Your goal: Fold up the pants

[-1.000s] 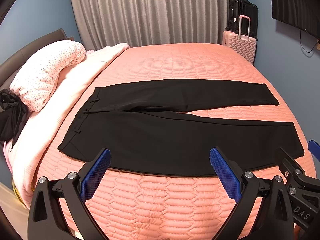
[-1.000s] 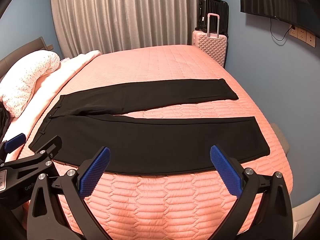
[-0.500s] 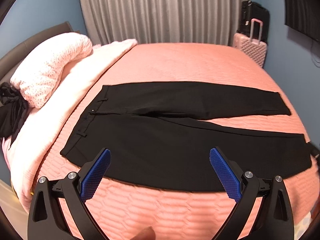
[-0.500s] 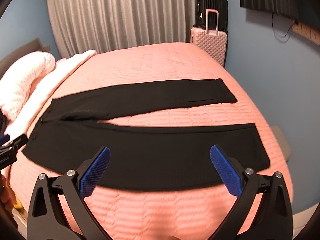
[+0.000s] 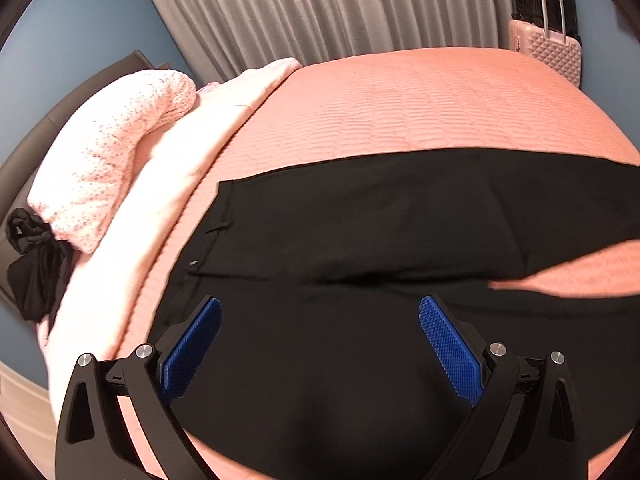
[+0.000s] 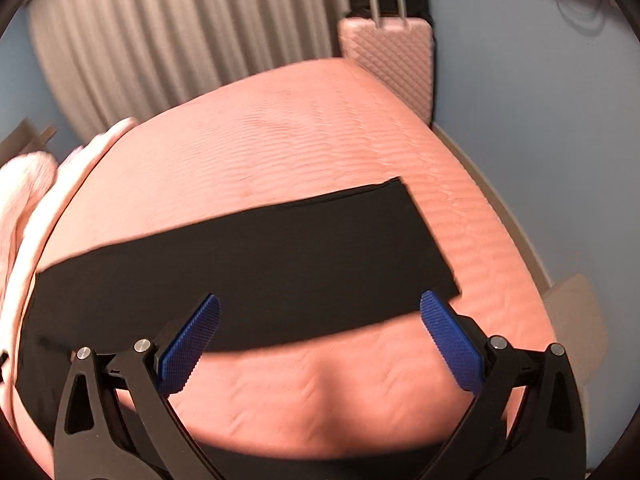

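Left gripper [image 5: 320, 344] and right gripper [image 6: 320, 340]: both spread wide, holding nothing.
One pair of black fabric pants [image 5: 380, 240] lies flat on one salmon quilted bedspread [image 5: 420, 100]; one pink hard-shell suitcase [image 6: 388, 60]; no readable writing.

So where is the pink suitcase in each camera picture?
Left wrist view: the pink suitcase stands at the top right edge, past the far corner of the bed.
Right wrist view: the pink suitcase is at the top, right of the middle, and looks bigger.
Shared landmark: the grey curtain hangs just left of the suitcase in both views.
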